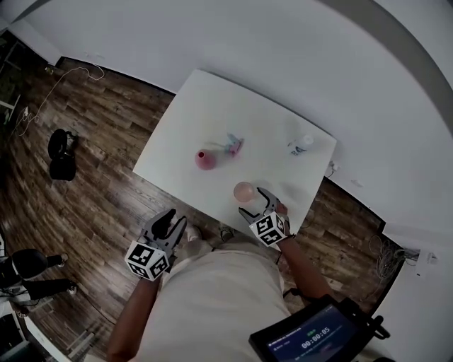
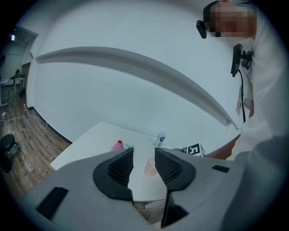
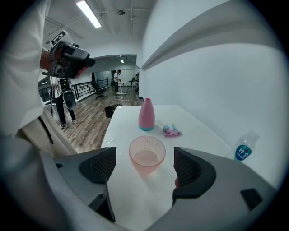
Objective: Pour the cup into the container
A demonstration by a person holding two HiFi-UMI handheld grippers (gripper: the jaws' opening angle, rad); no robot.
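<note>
right gripper view: pink cup (image 3: pixel 147 168) with liquid (image 3: pixel 145 158)

Your open, studio-like office hall, ceiling strip light (image 3: pixel 89 12), plank floor (image 1: pixel 106 177), bare white walls (image 1: pixel 233 35), white table (image 1: pixel 212 106) before you.

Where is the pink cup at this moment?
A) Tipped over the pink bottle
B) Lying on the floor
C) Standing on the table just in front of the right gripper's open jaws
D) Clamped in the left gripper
C: the pink cup stands upright on the white table, in line with the right gripper, whose jaws are wide apart and touch nothing.
</note>
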